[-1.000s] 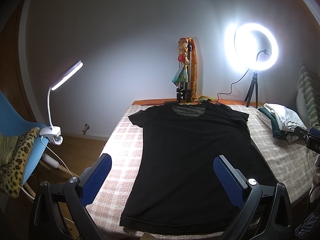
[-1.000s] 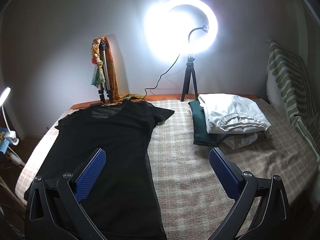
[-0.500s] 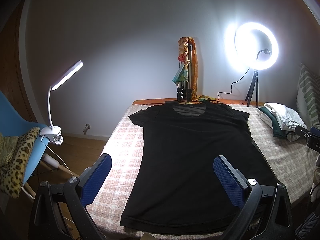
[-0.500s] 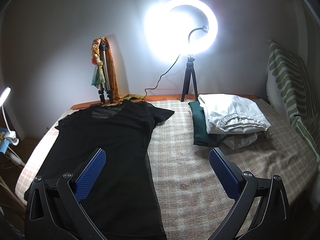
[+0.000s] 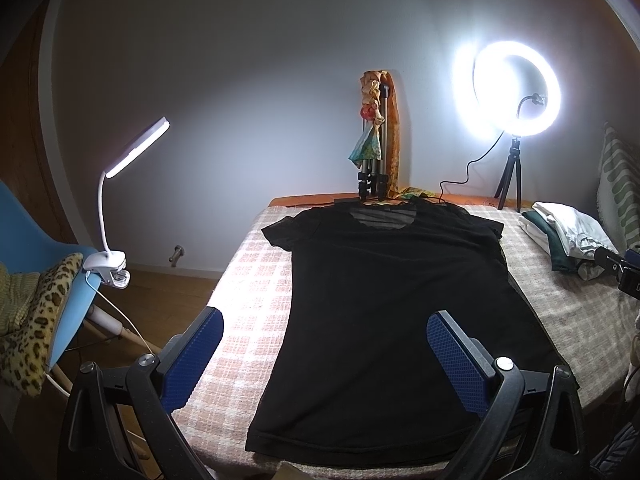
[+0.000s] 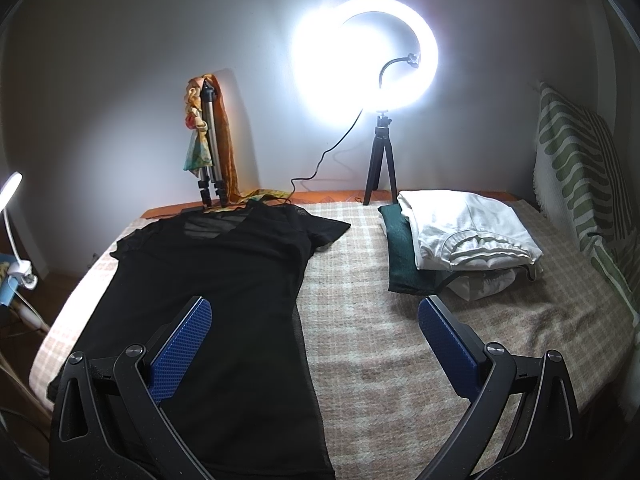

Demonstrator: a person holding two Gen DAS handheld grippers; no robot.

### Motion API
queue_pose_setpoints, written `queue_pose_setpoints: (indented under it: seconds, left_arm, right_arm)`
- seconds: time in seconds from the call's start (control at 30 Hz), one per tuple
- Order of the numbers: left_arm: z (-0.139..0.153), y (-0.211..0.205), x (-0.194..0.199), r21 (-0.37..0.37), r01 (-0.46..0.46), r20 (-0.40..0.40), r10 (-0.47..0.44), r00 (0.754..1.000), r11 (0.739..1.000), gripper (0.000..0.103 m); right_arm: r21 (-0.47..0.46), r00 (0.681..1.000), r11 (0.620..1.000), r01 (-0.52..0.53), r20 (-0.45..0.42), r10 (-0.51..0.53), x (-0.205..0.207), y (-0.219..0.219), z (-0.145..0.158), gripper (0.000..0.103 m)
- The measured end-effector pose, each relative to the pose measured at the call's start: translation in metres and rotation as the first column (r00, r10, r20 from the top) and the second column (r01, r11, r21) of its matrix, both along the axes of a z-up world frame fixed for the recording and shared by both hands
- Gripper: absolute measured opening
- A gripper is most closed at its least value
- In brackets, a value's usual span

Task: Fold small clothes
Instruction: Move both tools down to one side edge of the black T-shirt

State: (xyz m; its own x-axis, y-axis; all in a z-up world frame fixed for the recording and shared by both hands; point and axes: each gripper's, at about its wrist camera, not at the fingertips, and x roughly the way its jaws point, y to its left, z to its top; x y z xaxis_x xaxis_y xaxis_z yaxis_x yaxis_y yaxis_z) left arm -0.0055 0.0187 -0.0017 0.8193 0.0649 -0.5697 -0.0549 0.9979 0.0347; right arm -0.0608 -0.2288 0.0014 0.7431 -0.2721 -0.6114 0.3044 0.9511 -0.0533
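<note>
Nearest me, my left tool (image 5: 325, 354) hangs with its blue pads spread wide and empty above the hem of the thin black short-sleeved T-shirt (image 5: 394, 300). My right tool (image 6: 314, 342) is just as wide and empty, straddling the shirt's right edge. The shirt lies flat, collar away from me, on the checked pink-and-beige blanket (image 6: 384, 340) covering the bed. Beyond it, near the white ring light (image 6: 366, 54), sits a pile of folded white and dark green clothes (image 6: 460, 236). My worry: the fabric looks sheer, so a pinch could catch the blanket too, or take only one layer and skew the fold.
</note>
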Motion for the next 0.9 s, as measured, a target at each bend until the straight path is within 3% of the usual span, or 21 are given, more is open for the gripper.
queue_pose_setpoints:
  seconds: [0.23,0.4,0.53,0.73,0.9]
  left_arm:
    - [-0.007,0.009,0.002,-0.008,0.0,-0.031,-0.001,1.0,1.0,0.1]
    - [-0.022,0.03,-0.001,-0.099,0.049,-0.04,-0.053,0.998,0.994,0.081]
    - [-0.031,0.045,-0.003,-0.117,0.035,-0.053,-0.041,0.998,0.993,0.078]
    - [-0.057,0.066,0.0,-0.153,0.007,-0.145,-0.029,0.989,0.988,0.062]
    - [-0.077,0.081,0.002,-0.201,-0.012,-0.211,-0.031,0.977,0.979,0.049]
  right_arm:
    - [0.036,0.999,0.999,-0.04,0.008,0.039,0.009,0.007,-0.003,0.102]
    - [0.046,0.993,0.992,-0.117,0.016,0.117,0.022,0.025,-0.007,0.102]
    - [0.07,0.981,0.978,-0.195,0.004,0.195,0.04,0.042,-0.01,0.102]
    - [0.097,0.947,0.944,-0.314,-0.036,0.319,0.088,0.075,-0.015,0.102]
    - [0.174,0.908,0.902,-0.396,-0.073,0.413,0.13,0.101,-0.021,0.094]
